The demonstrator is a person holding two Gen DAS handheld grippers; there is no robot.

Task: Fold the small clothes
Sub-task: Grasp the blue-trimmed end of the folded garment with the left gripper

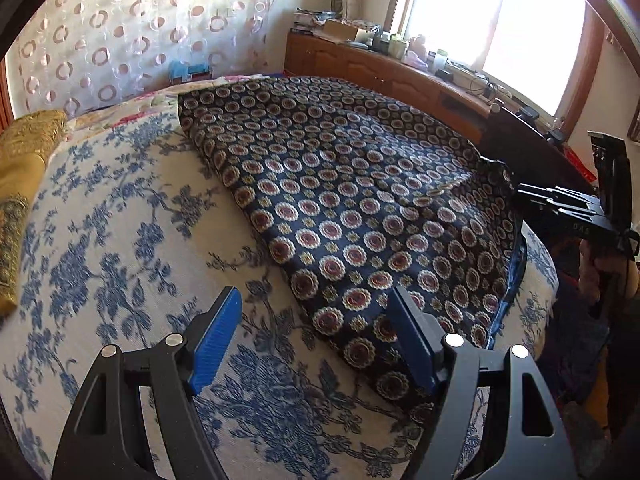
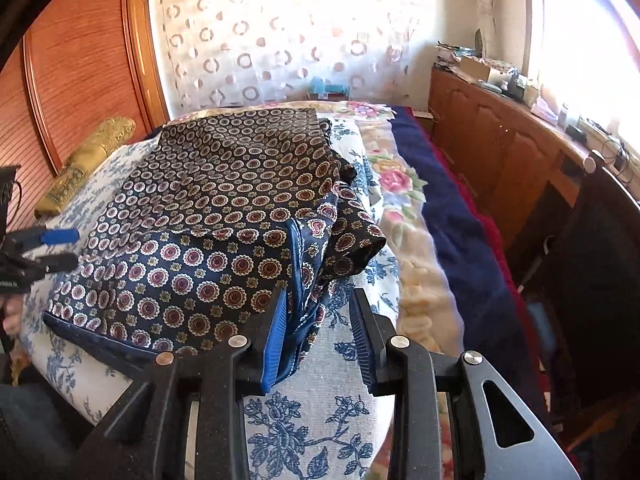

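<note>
Your right hand-held gripper (image 2: 318, 336) stands released, the patterned cloth (image 2: 224, 216) edge between its fingers. Your left hand-held gripper (image 1: 316, 340) gapes wide, cloth just ahead.

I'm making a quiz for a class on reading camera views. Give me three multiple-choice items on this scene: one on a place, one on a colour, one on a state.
1. Where does the patterned cloth lie?
A. on the wooden cabinet
B. on the blue-flowered bedcover
C. on the floor

2. What colour are the pads of the tongs?
A. red
B. green
C. blue

3. How do the left tongs stand?
A. open, gripping nothing
B. shut on the cloth
C. shut on a pillow

Key:
1 B: the patterned cloth is spread over the bedcover.
2 C: the ribbed pads are bright blue.
3 A: the left tongs hang above the cloth's near corner with their fingers wide apart.
</note>
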